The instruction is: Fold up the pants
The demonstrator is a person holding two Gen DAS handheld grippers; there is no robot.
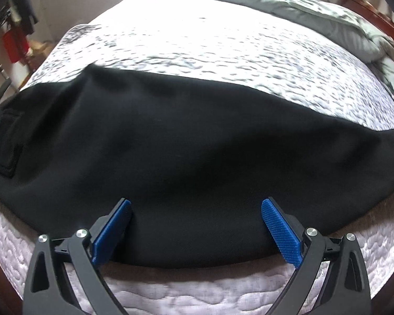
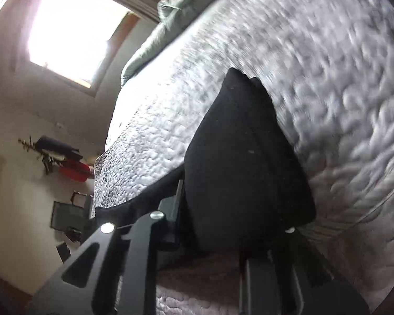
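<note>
Near edge of the bed (image 1: 202, 286): the left claw (image 1: 197, 228) stands released over the hem of the black pants (image 1: 197, 136), whose long axis runs along that edge. The right claw (image 2: 210, 236) is clenched on a raised end of the pants. Beyond: quilted mattress, grey duvet (image 1: 289, 2), window (image 2: 73, 31).

Matt black cloth pants (image 1: 186, 136), quilted bedspread (image 1: 223, 52)

Daylight floods from window (image 2: 73, 31) at upper left of my right view, blown out white. Quilt (image 1: 197, 44) glares in my left view. Pants (image 1: 186, 136) lose detail in black. Motion blur, strong fisheye bending, dark corners.
</note>
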